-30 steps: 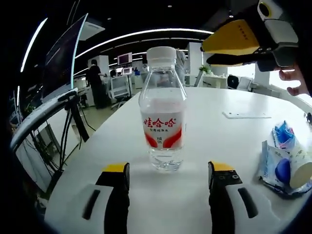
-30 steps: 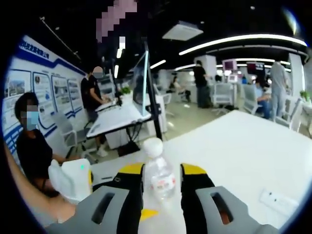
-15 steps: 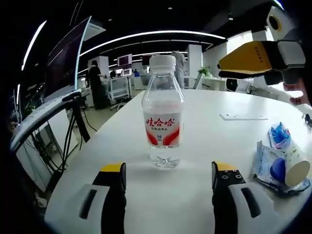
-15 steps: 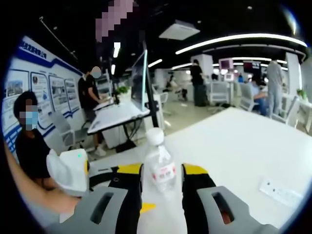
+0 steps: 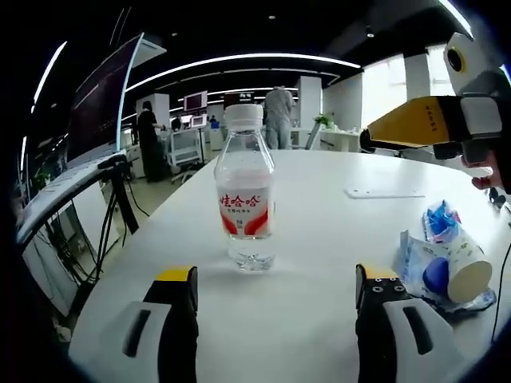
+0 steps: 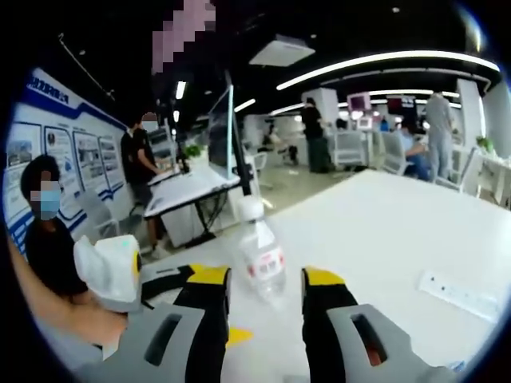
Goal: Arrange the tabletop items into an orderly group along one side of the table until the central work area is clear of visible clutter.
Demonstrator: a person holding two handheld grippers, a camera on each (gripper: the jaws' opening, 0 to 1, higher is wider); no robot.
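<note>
White round table (image 5: 319,239) fills the lower half of the left gripper view; glossy, mostly bare. Open-plan office behind: curved ceiling light strips, desks, chairs, people standing in the upper centre, dark monitor on a stand (image 5: 104,104) at upper left. Right gripper view has the same table (image 6: 399,231), a wall with blue-and-white poster boards (image 6: 56,152) at left and a person seated at the left edge.

Clear plastic water bottle (image 5: 244,191) stands upright, centre of the left gripper view, white cap, red-and-white label with red Chinese characters, small print unreadable. Same bottle (image 6: 260,251) sits centre of the right gripper view, just beyond the jaws. Blue-and-white crumpled wrapper with a paper cup on its side (image 5: 447,263) lies at lower right, well apart from the bottle. Flat white power strip (image 5: 383,192) lies further back on the table; also at right edge (image 6: 463,291).

Left gripper (image 5: 275,283) jaws wide apart, nothing between them, bottle ahead of them. Right gripper (image 6: 266,279) jaws parted, empty; also seen at upper right (image 5: 431,124), raised above the table.
</note>
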